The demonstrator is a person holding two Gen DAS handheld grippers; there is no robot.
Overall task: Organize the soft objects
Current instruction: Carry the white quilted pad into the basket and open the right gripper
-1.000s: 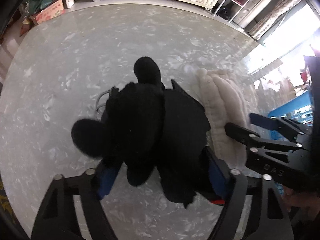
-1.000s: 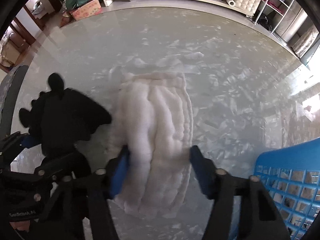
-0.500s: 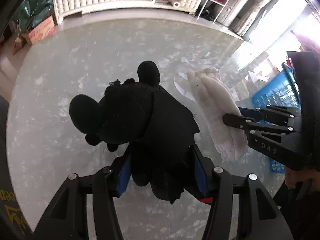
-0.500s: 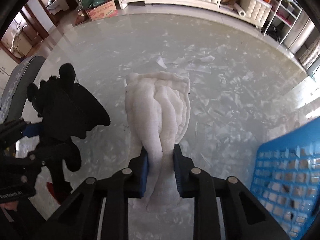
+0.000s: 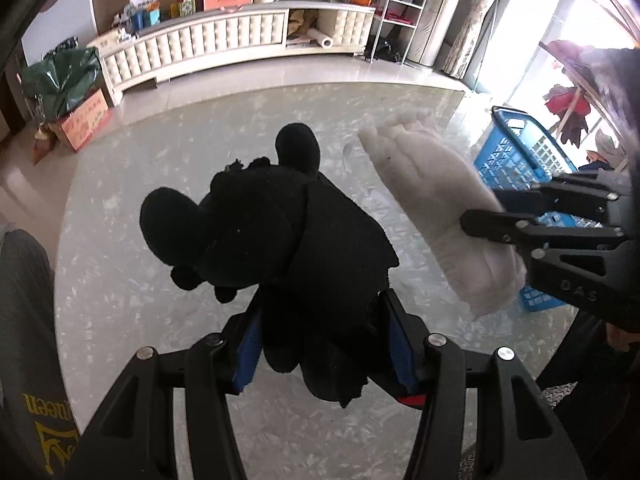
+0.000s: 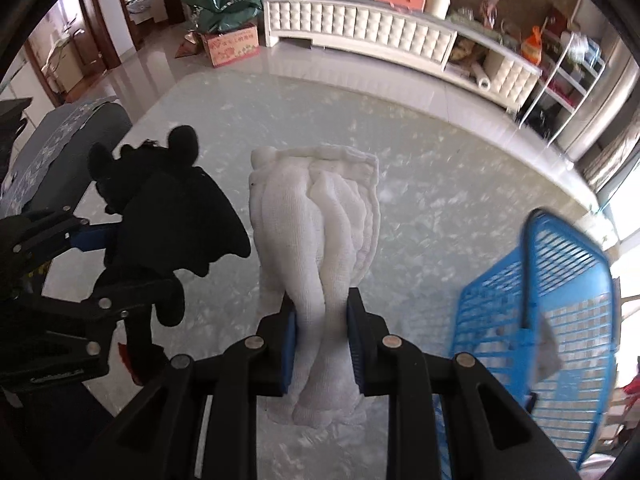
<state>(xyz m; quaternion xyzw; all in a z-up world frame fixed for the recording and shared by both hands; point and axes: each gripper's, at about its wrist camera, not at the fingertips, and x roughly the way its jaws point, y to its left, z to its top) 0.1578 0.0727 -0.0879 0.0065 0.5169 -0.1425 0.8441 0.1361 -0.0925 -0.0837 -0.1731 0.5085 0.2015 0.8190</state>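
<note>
My left gripper is shut on a black plush toy with round ears and holds it above the marble table. My right gripper is shut on a folded white towel, lifted off the table. The plush also shows in the right wrist view, to the left of the towel. The towel also shows in the left wrist view, held by the right gripper at the right.
A blue plastic basket stands at the table's right edge, also seen in the left wrist view. A grey chair back is at the left. A white cabinet and a cardboard box stand across the room.
Both grippers closed on their objects, the right on the towel and the left on the plush, and lifted them off the table. The views tilted up toward the room.
</note>
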